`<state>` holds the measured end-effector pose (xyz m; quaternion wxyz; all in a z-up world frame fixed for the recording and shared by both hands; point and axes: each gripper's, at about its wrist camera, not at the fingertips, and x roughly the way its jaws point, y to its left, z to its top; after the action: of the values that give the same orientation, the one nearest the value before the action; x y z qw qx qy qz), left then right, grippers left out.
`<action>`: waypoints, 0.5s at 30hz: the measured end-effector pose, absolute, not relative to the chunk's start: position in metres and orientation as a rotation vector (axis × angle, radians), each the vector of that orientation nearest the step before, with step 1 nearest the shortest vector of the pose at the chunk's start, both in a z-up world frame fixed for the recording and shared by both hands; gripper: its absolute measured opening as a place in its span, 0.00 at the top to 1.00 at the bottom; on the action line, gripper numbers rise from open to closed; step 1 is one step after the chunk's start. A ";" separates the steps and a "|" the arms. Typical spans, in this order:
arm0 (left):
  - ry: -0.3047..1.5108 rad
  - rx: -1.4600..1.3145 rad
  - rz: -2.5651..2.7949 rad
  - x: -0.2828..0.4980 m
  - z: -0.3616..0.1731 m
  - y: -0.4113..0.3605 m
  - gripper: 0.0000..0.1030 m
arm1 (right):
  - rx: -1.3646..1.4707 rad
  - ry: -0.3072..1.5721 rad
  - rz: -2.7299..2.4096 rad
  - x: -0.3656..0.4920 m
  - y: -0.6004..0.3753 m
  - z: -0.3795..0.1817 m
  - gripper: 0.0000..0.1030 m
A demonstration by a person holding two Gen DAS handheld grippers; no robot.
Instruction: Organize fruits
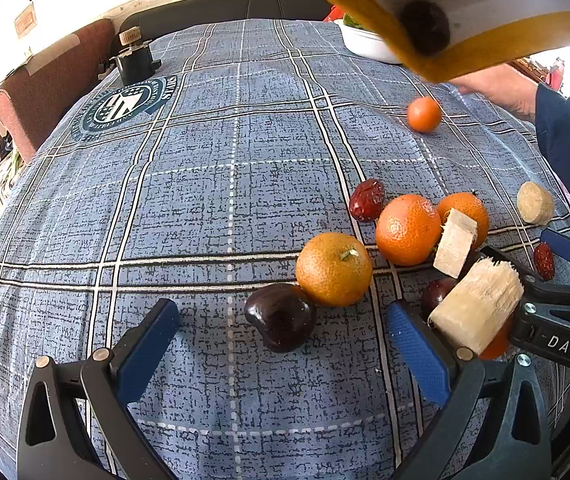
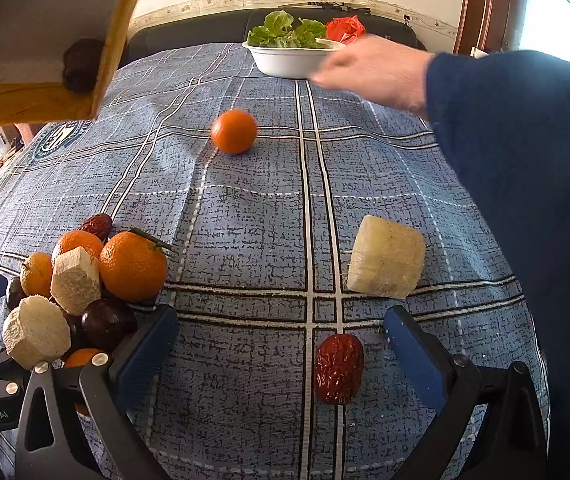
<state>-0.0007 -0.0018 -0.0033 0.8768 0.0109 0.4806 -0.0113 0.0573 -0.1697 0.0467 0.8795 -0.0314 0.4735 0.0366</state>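
1. Fruit lies scattered on a blue checked tablecloth [image 2: 245, 240]. A heap of oranges [image 2: 133, 272], dark plums [image 1: 281, 316] and pale cane pieces [image 1: 477, 304] sits between the two grippers.
2. The left gripper [image 1: 285, 356] is spread wide, holding nothing, with a plum just ahead of it.
3. The right gripper [image 2: 281, 356] is also spread and empty; a wrinkled red date [image 2: 339, 368] lies between its fingers.
4. One orange [image 2: 233, 131] sits well apart, near a bare hand [image 2: 373, 70] and a white bowl [image 2: 285, 62] of greens.
5. The date looks light and slightly soft; it is probably best pinched gently across its narrow middle.
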 end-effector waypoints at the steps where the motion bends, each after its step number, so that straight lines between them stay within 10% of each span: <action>1: 1.003 0.023 -0.024 -0.001 -0.003 -0.002 0.00 | -0.066 0.987 0.076 0.057 -0.170 0.047 0.00; 15: 1.003 0.023 -0.024 0.000 -0.003 -0.003 0.00 | -0.066 0.988 0.076 0.057 -0.169 0.048 0.00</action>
<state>-0.0005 -0.0026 -0.0029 0.8767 0.0110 0.4807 -0.0113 0.0570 -0.1690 0.0478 0.8793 -0.0315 0.4739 0.0364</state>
